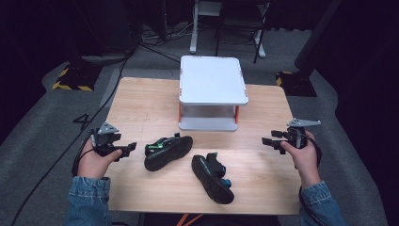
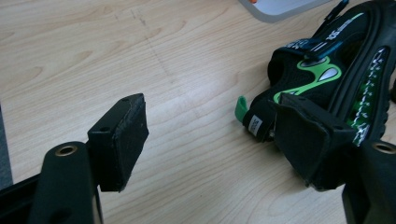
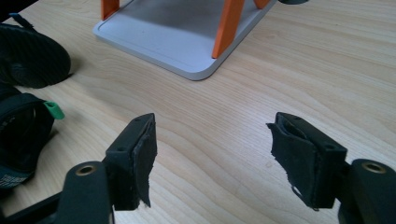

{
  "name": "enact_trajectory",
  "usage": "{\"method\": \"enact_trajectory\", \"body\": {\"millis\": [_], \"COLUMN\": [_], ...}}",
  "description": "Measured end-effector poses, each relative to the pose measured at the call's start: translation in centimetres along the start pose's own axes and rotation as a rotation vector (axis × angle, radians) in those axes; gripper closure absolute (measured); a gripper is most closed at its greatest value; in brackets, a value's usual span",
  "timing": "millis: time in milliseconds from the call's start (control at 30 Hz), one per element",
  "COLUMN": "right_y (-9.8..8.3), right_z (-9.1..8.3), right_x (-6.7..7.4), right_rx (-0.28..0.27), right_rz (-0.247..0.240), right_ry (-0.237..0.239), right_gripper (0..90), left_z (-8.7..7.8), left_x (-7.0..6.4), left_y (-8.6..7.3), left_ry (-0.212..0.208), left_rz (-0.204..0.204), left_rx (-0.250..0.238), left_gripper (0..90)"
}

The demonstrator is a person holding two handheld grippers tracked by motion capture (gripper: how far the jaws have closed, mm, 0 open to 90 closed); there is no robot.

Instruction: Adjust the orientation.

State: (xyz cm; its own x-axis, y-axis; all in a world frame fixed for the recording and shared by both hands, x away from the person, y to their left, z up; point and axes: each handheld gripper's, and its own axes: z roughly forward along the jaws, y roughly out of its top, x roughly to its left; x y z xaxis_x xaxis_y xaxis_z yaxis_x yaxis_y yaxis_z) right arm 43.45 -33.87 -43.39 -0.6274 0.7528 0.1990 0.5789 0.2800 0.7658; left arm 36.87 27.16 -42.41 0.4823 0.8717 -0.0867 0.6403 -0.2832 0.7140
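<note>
Two black sandals with green trim lie on the wooden table (image 1: pixel 141 108). The left sandal (image 1: pixel 168 151) rests on its side, and its strap and green heel tab fill the right of the left gripper view (image 2: pixel 327 79). The right sandal (image 1: pixel 211 177) lies nearer the front edge; its heel shows at the left of the right gripper view (image 3: pixel 21 130). My left gripper (image 1: pixel 133 147) is held open just left of the left sandal, with only bare wood between its pads (image 2: pixel 210 144). Over bare wood at the table's right side, my right gripper (image 1: pixel 267 141) is open and holds nothing (image 3: pixel 212 154).
A white two-level stand (image 1: pixel 212 80) with orange legs occupies the table's back middle; its lower shelf (image 3: pixel 177 32) lies ahead of the right gripper. Cables cross the grey floor at the left, and dark equipment and chair legs stand behind the table.
</note>
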Motion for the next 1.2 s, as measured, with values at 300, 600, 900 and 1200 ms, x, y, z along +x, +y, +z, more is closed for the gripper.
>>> {"method": "enact_trajectory", "body": {"millis": [300, 600, 900, 1200], "right_y": [0.2, 0.8, 0.9, 0.0], "right_z": [0.0, 1.5, 3.6, 5.8], "right_x": [1.1, 4.5, 9.5, 12.1], "right_rx": [0.000, 0.043, 0.131, 0.218], "right_rz": [-0.041, -0.137, -0.272, -0.337], "right_ry": [0.010, 0.063, 0.189, 0.267], "right_gripper": [30.7, 29.6, 29.1, 29.1], "left_z": [0.0, -0.1, 0.0, 0.3], "left_x": [-0.5, -0.3, -0.4, 0.0], "left_y": [0.6, 0.6, 0.5, 0.1], "left_ry": [-0.005, -0.005, -0.014, -0.015], "left_rz": [0.013, 0.009, 0.011, -0.006], "left_rx": [-0.014, -0.017, -0.012, 0.001], "left_gripper": [26.7, 26.7, 26.6, 26.5]}}
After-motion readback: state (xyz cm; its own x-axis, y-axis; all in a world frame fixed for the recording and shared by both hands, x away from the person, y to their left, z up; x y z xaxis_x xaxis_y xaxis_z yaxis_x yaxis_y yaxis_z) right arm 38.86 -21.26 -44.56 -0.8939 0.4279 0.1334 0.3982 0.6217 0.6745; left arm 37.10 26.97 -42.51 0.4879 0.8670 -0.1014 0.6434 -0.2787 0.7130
